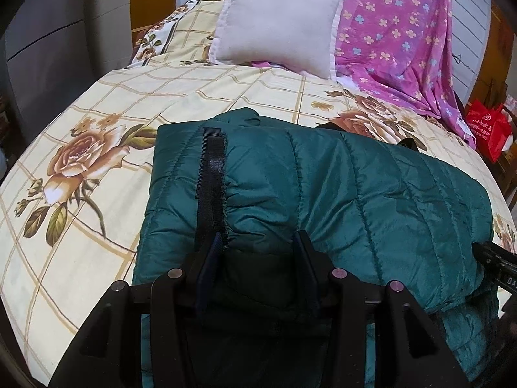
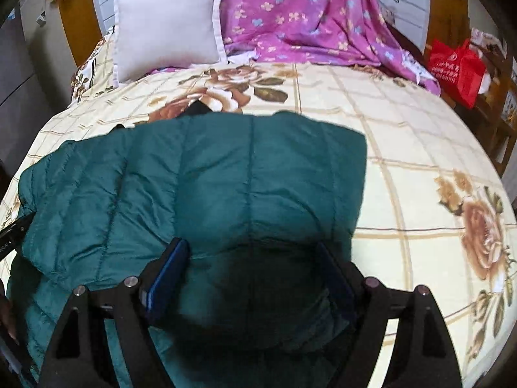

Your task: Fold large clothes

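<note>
On the bed, over a cream bedspread (image 1: 97,103) printed with roses and a tan grid, lies a teal quilted jacket (image 1: 355,187), folded into a thick bundle with a black fastening strip (image 1: 211,174) running down one edge. The left gripper (image 1: 258,242) points down at the near edge of that bundle, and its two fingers bracket a bunched fold of teal fabric, pads against the cloth — it is pinching the jacket. Over at the other end, the right gripper (image 2: 255,255) hangs above the jacket's near edge with its fingers spread wide, the fabric showing between them but neither pad pressing on it; its tip also peeks in at the right edge of the left camera's view. Up at the head of the bed, a white pillow (image 2: 168,22) leans beside a purple flowered sheet (image 2: 300,16), and a red bag (image 2: 455,68) sits off to the side.
</note>
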Demonstrator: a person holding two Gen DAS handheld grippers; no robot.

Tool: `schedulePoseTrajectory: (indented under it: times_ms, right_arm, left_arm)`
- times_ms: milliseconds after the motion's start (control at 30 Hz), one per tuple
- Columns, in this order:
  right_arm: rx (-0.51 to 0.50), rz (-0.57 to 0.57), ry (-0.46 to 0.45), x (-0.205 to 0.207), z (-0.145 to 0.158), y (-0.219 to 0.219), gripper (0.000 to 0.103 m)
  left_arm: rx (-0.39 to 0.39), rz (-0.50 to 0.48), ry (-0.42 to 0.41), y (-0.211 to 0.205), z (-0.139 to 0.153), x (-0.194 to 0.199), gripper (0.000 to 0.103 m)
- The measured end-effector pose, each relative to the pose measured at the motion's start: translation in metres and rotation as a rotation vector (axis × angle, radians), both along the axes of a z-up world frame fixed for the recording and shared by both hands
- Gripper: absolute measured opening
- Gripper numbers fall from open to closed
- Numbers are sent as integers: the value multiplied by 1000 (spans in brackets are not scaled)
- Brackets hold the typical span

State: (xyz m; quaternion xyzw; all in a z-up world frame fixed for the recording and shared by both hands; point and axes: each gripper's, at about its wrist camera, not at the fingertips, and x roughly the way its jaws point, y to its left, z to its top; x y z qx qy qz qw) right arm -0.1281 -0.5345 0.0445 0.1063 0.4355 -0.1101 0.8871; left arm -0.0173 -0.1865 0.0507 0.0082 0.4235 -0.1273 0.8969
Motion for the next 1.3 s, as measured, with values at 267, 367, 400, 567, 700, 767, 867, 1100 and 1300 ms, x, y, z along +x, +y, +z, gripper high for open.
schedulePoseTrajectory:
  times_ms: [267,367,400,567,700,767,867,1100,1300]
  right_arm:
    - [-18,-8,-39,-20,25,4,85]
    - [-12,-15,-38,-26,25,2,85]
    - [-6,-20,-13,-25,20,0,85]
    - [86,-48,-4,-24,-4,-13,86]
    - [68,-52,-11,-28,3,-9,86]
    - [82,-64,-31,-35,11,-9,86]
    - [119,-88,-71,-49,24,-13,87]
    - [107,-70,-68,-60,33,-5,87]
    - [86,-46,-59,-63,35,7,87]
  left_arm:
    - [-1,-4,5,-1,0,1,28]
    - [-2,-4,5,0,0,1,28]
    - [-2,-4,5,0,0,1,28]
    - [2,-6,0,-1,0,1,28]
    - [18,-11,-14,-1,2,-1,28]
    - [30,-10,-14,-1,5,-3,28]
    - [31,-1,-16,1,12,-8,28]
    - [34,-9,-27,2,19,-20,28]
    - [16,-8,-19,8,22,-25,28]
